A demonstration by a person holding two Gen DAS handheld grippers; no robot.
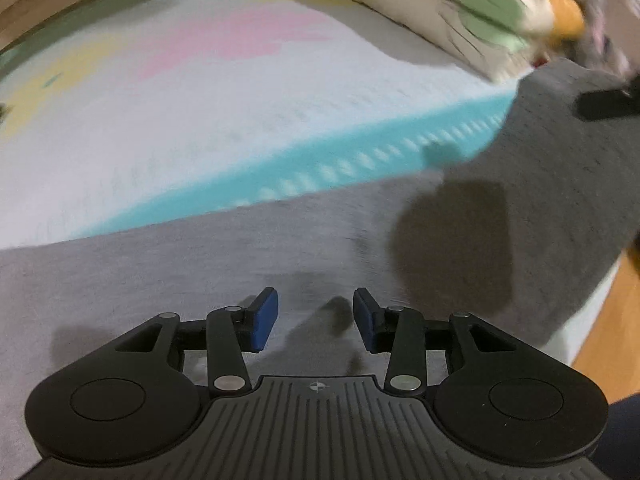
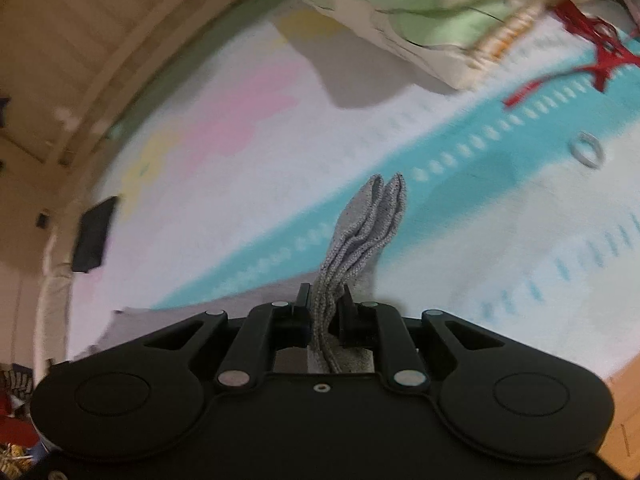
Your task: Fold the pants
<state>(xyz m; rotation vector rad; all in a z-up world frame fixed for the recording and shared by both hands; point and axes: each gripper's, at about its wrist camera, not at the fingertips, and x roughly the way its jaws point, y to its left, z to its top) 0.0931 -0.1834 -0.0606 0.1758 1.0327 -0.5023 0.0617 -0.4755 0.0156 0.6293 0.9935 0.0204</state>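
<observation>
**Across the mat: one grip taken, one waiting**

Across the pastel play mat [image 1: 168,112], with its teal band, you had the grey pants [image 1: 224,264] spread flat, giving the fold a smooth bed. Your right gripper [image 2: 325,307] was clamped down on a bunched, layered edge of that cloth, probably so all the layers would travel together. Your left gripper [image 1: 315,319] hung above the fabric, jaws partly apart and empty, seemingly ready for a second corner.
</observation>
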